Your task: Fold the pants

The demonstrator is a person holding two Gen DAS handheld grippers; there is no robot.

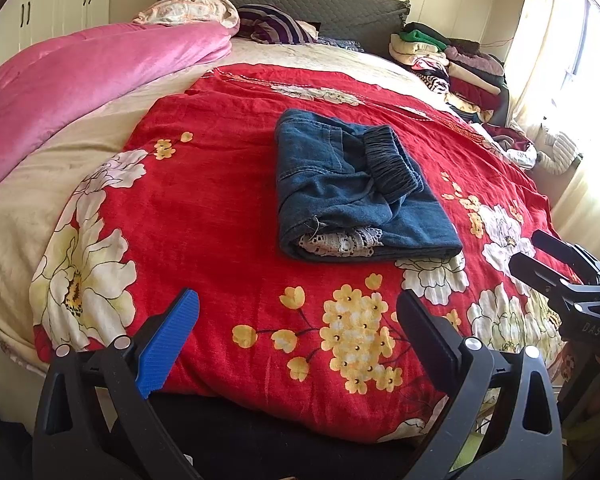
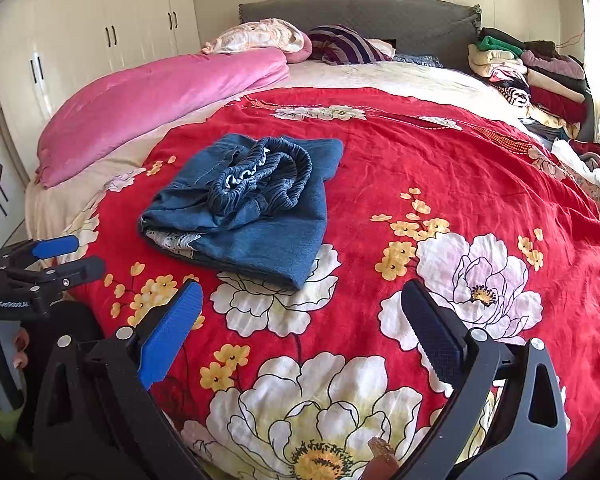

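Right, both sets of jaws are spread wide and gripping nothing. The left gripper [image 1: 298,334] hovers over the near edge of the bed, one blue ribbed pad, one black. The right gripper [image 2: 302,334] matches it, its black pad finely cross-hatched. Lettering on the left gripper's body, seen from the right wrist, reads "GenRobot.AI"; on the right gripper's body, from the left wrist, "DAS" is legible and the rest is cut off. Ahead of both, apart from them, sit the folded denim pants [image 1: 352,188]: a thick blue bundle, gathered elastic waistband on top, white lace peeking from the near fold. They rest on a red floral blanket [image 1: 220,208] with big white and small yellow blossoms. Beyond, a plush pink duvet [image 1: 84,80], a quilted grey headboard [image 1: 320,0], and a heap of clothes [image 1: 452,64], hard to sort out.
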